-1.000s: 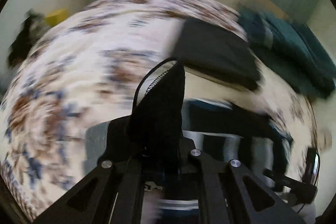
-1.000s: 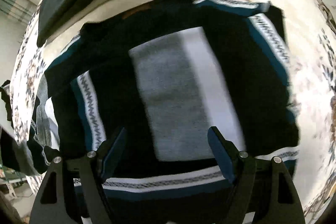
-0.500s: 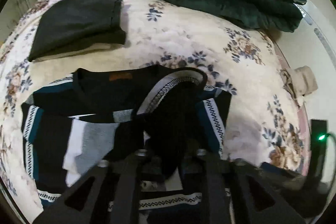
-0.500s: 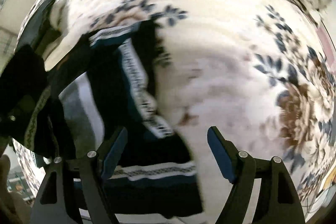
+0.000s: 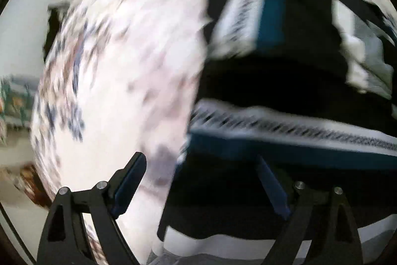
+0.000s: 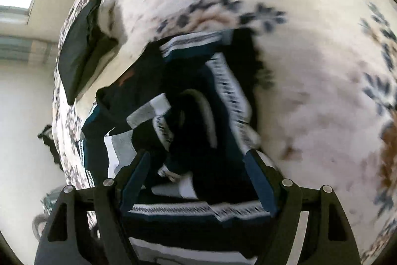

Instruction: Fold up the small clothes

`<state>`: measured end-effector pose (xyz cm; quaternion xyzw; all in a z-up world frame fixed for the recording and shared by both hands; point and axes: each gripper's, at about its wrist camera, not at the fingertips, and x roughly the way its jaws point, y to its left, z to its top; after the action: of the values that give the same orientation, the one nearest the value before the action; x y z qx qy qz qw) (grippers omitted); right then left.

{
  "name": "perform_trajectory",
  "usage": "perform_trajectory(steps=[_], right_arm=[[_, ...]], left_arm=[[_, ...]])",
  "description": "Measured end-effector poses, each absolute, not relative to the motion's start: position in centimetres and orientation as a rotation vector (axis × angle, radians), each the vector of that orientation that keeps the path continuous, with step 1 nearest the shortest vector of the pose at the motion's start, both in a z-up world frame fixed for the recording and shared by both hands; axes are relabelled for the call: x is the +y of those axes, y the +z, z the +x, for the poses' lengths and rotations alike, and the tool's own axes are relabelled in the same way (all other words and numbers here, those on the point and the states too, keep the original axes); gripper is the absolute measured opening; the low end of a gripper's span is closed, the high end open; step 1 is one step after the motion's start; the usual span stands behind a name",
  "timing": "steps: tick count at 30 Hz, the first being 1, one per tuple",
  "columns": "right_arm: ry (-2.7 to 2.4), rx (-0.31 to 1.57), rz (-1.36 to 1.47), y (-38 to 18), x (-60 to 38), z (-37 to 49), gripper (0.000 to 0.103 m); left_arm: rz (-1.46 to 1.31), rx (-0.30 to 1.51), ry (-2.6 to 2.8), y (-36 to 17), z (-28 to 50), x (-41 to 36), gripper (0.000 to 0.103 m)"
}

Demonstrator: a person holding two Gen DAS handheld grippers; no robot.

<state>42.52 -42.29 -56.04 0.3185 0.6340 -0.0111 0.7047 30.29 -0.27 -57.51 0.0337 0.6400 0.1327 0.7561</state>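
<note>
My left gripper (image 5: pixel 201 180) has just been opening; its jaws stand wide with nothing pinched, over the edge of the striped sweater (image 5: pixel 285 81), which spreads ahead and to their right. The floral bedspread (image 5: pixel 129 71) lies to their left. My right gripper (image 6: pixel 198 178) is spread too, empty, above the sweater's rumpled sleeve (image 6: pixel 188 121). A folded dark garment (image 6: pixel 79 54) lies far ahead, left.

both hand-held grippers (image 5: pixel 201 180) (image 6: pixel 198 180) wide open, downward
</note>
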Motion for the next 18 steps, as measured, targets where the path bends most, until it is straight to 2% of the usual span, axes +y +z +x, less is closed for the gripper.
perform_trajectory(steps=[3,4,5,6,12,17,18], right_arm=[[0.01,1.466,0.679,-58.3,-40.0,45.0,0.08],[0.023,1.474,0.676,-59.0,-39.4,45.6,0.078],[0.055,1.479,0.676,-59.7,-38.7,46.2,0.053],[0.059,1.504,0.661,-60.1,-38.0,46.6,0.002],[-0.086,1.329,0.58,-54.5,-41.0,45.5,0.003],[-0.136,1.526,0.533,-58.2,-43.1,45.0,0.005],[-0.14,1.557,0.525,-58.4,-43.0,45.1,0.011]], left_arm=[[-0.017,1.396,0.268,-58.4,29.6,0.7,0.09],[-0.023,1.403,0.268,-58.8,29.6,0.7,0.095],[-0.029,1.409,0.27,-59.1,29.7,0.7,0.097],[-0.035,1.417,0.272,-59.5,29.8,0.8,0.103],[-0.161,1.435,0.267,-60.7,30.1,2.1,0.103],[-0.193,1.463,0.234,-59.7,29.9,3.0,0.103],[-0.217,1.462,0.235,-59.0,30.2,3.6,0.103]])
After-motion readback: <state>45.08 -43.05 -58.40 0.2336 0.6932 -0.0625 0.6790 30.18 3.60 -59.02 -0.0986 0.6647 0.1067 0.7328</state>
